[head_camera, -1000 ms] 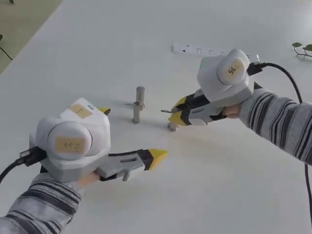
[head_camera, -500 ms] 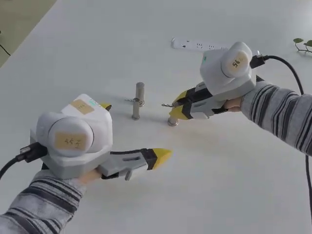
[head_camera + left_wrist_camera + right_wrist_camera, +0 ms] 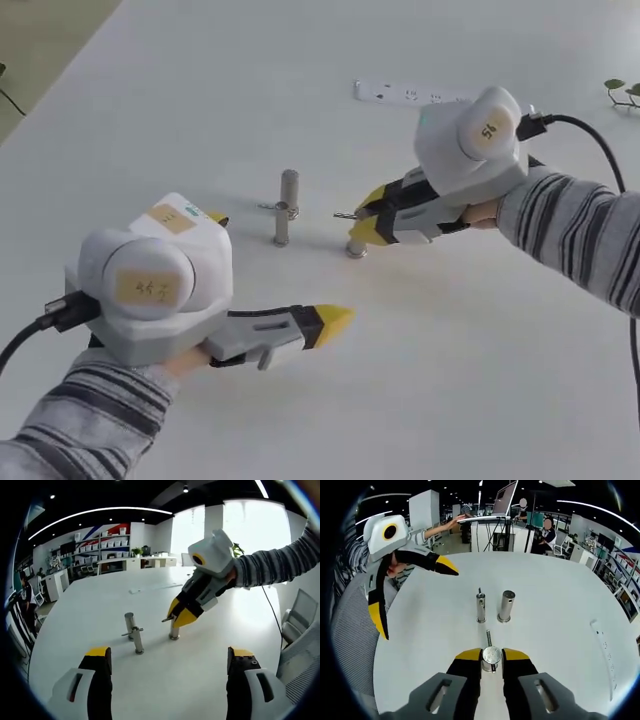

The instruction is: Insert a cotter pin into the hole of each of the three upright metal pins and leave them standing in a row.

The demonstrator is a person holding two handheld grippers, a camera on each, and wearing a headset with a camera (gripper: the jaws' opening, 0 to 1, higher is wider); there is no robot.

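three metal pins (image 3: pixel 506 606) are counted upright on the worktop (image 3: pixel 450 330); two cotter pins (image 3: pixel 132 631) are seen. the third pin (image 3: pixel 491 656) is clamped by the right hand-held gripper (image 3: pixel 492 654); the left hand-held gripper (image 3: pixel 170 652) is held open

Head view from above; gripper views low, opposed; all share pins (image 3: pixel 288 190)

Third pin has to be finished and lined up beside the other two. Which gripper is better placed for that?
Right. The right gripper is shut on the third metal pin, with the cotter pin jutting forward from it. The left gripper hangs open, holding nothing, back from the pins.
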